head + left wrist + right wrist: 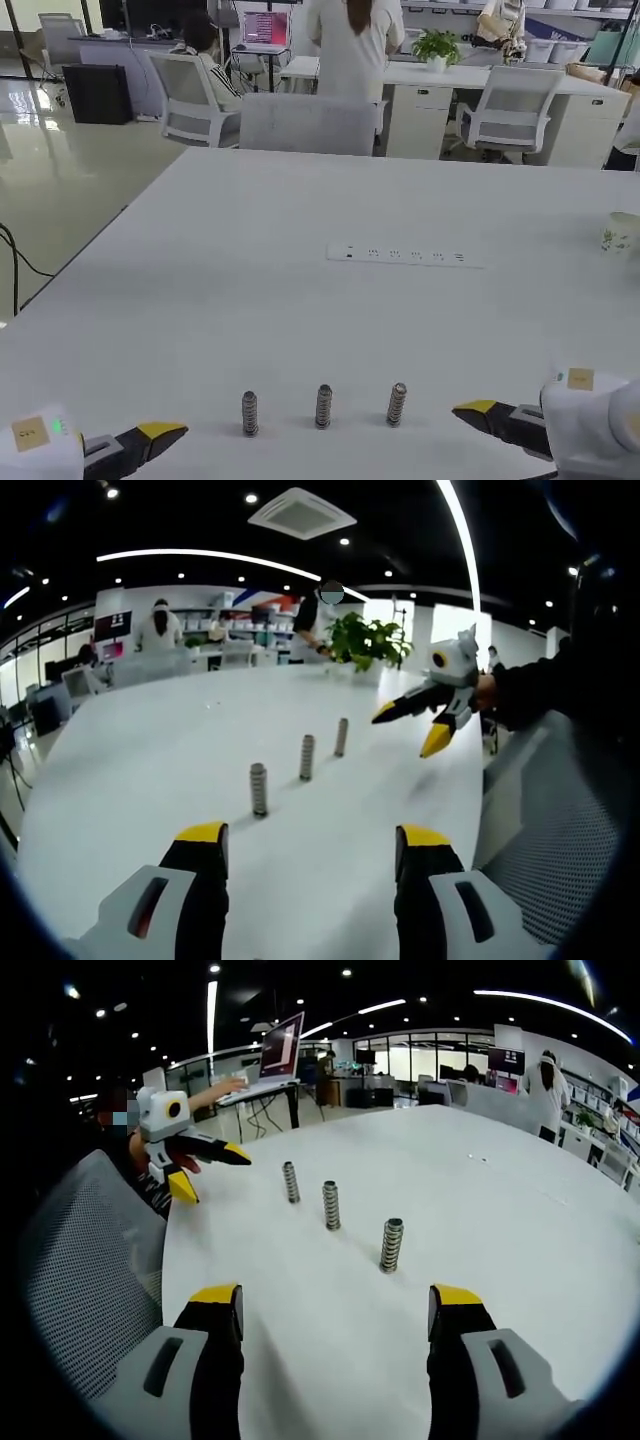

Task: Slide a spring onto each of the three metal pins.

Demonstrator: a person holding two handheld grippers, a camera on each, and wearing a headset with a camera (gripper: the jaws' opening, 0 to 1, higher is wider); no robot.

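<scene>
Three upright metal pins stand in a row near the table's front edge, each wrapped by a spring: the left one [250, 413], the middle one [323, 406] and the right one [397, 403]. The same row shows as the near pin [259, 788], middle pin [307, 757] and far pin [341, 737], and from the other side as [391, 1245], [331, 1205], [291, 1181]. My left gripper [310, 845] is open, left of the row [165, 435]. My right gripper [338, 1305] is open, right of the row [475, 410]. Both hold nothing.
A white power strip [405, 255] lies across the middle of the white table [300, 310]. A paper cup [620, 232] stands at the right edge. A grey chair [308, 124] sits at the far side, with people and desks beyond.
</scene>
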